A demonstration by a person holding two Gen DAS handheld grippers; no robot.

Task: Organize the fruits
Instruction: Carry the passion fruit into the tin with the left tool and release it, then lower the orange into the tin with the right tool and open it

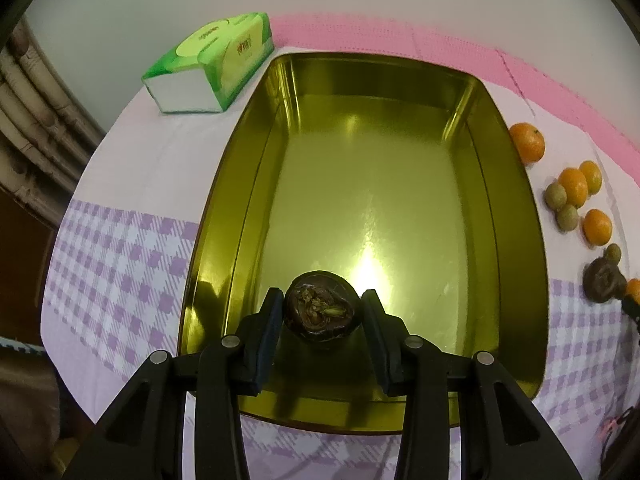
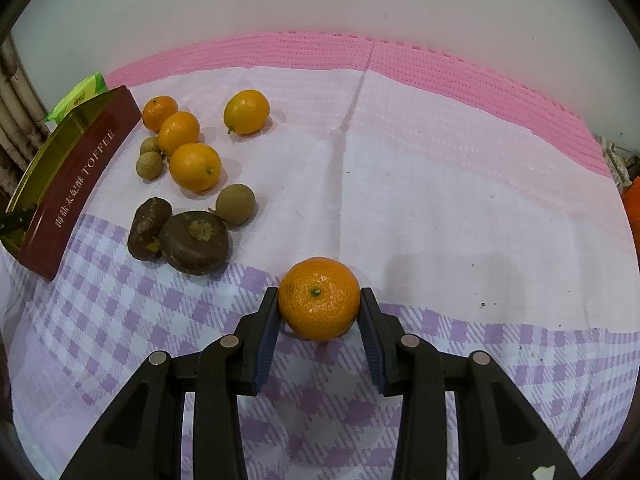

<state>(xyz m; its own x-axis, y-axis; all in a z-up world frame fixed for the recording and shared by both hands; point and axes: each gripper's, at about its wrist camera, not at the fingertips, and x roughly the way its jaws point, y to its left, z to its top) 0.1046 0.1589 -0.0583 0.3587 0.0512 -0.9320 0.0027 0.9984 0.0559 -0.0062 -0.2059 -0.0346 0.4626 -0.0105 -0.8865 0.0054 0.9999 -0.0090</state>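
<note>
Gold-lined tin (image 1: 516,208) fills the left wrist view, rectangular, shiny inside, nothing lying on its floor. Left gripper (image 1: 320,312) hangs over the tin's near end, both pads pressed on a dark brown round fruit (image 1: 320,310), so the claw is clamped on it. The fruit's top looks rough and cracked, exact kind unclear. Green tissue pack (image 1: 212,64) sits just beside the tin's far left corner on the cloth. Checked purple-and-white tablecloth (image 1: 120,272) covers the table, with pink mat (image 1: 400,36) along the far edge. To the right of the tin, outside it: several small oranges (image 1: 528,142), a few small tan-green round fruits (image 1: 556,196), and another dark brown fruit (image 1: 602,280) near the frame edge.

Right wrist view: right gripper (image 2: 319,300) is low over the cloth (image 2: 480,240), claw clamped on a mandarin (image 2: 319,298), stem end facing the camera, pads touching both sides. Whether the mandarin rests on the cloth or is just lifted, cannot tell. Up left lies the loose fruit group: three oranges (image 2: 195,167) close together, one yellow-orange fruit (image 2: 246,112) a bit apart to the right, three tan round fruits (image 2: 236,204), and two dark brown fruits (image 2: 195,242) touching each other. Tin's outer wall (image 2: 76,184) shows at the far left, dark red with "TOFFEE" lettering, gold inside visible above. Tissue pack (image 2: 80,94) peeks behind it.
</note>
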